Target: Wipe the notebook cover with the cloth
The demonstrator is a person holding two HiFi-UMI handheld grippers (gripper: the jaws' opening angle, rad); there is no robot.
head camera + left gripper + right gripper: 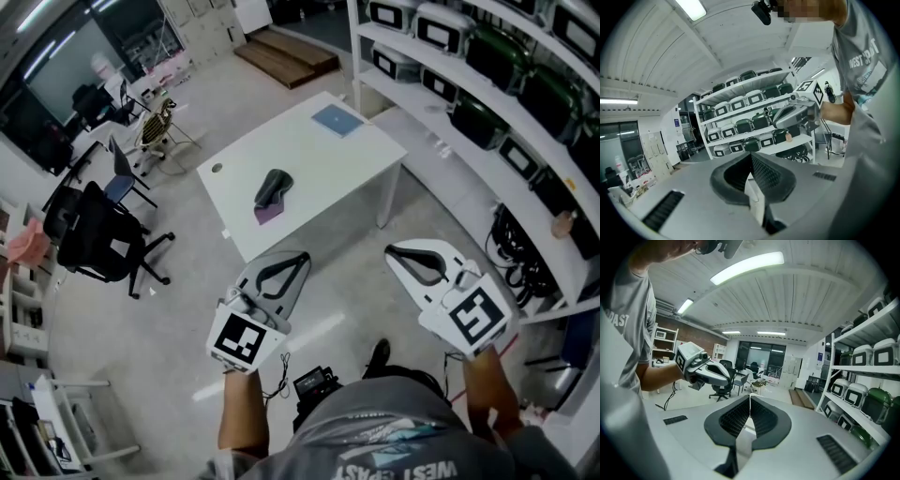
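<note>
Plainly, with the left gripper [301,256] and right gripper [394,249] both empty, fingers pressed together, and the dark cloth [272,187] well ahead on the bench [314,164], nearer than what seems the blue notebook [336,120], spread one pair early before reaching.

table [309,155] white | cloth [272,187] — dark grey | office chair [98,239] — black

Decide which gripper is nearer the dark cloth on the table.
Left. The left gripper is just short of the table edge nearest the cloth; the right gripper is farther off, to the cloth's right.
</note>
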